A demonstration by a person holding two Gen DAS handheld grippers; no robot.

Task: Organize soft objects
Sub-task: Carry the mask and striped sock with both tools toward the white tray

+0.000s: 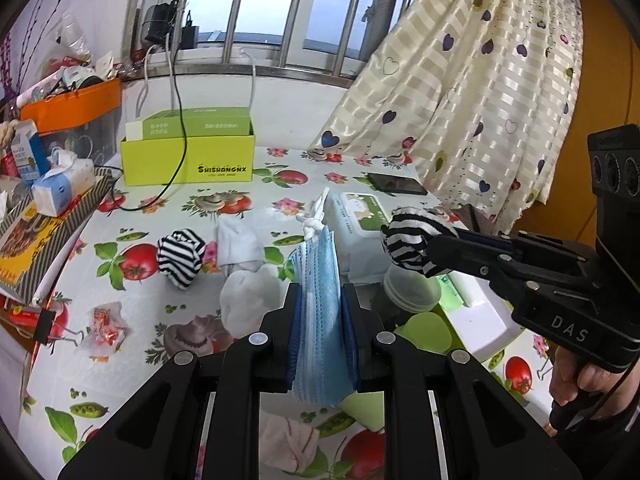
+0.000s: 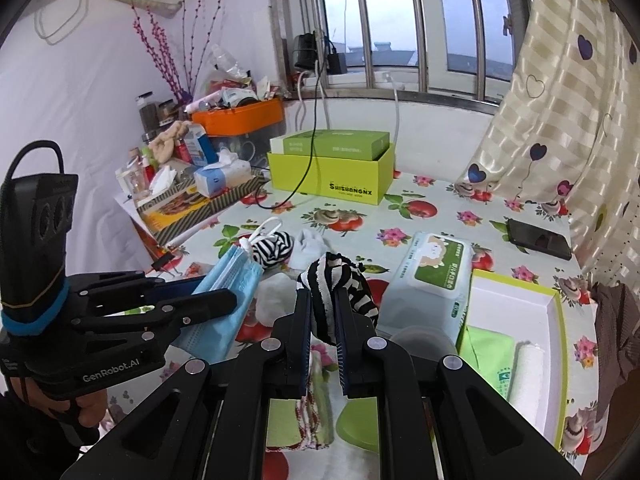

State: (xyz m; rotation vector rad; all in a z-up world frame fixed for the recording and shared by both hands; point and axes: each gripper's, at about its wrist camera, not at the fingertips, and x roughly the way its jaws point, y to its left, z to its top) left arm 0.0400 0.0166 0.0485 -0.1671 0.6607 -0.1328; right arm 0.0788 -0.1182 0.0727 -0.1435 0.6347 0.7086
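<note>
My left gripper is shut on a stack of blue face masks, held above the table; it also shows in the right wrist view with the masks. My right gripper is shut on a black-and-white striped sock, also seen in the left wrist view. A second striped sock ball and white socks lie on the fruit-print tablecloth. An open white box with a green rim holds a green cloth and a white roll.
A wet-wipes pack lies by the box. A phone sits near the curtain. A yellow-green box with a cable stands at the back. Clutter and a tissue pack fill the left side. A striped cloth lies below.
</note>
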